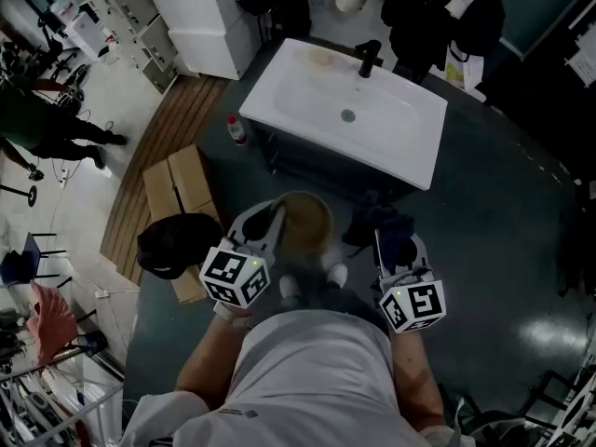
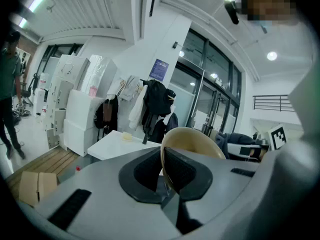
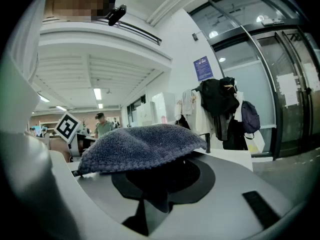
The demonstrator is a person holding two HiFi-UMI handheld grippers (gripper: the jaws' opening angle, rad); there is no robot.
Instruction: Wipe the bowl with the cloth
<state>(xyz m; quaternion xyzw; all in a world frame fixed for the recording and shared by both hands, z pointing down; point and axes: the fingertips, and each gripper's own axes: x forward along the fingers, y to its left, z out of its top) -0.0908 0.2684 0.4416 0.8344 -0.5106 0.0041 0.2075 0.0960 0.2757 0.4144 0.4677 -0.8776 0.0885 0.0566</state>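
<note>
Your left tongs clamp the tan bowl by its rim. Your right tongs pinch the blue cloth, held just right of the bowl.

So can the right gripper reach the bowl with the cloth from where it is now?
Probably yes. The right gripper is shut on the cloth, just beside the bowl that the left gripper holds by its rim. Nothing shows between them in the head view.

Open lab hall, freestanding washbasin, cardboard boxes, white appliances, glass doors
</note>
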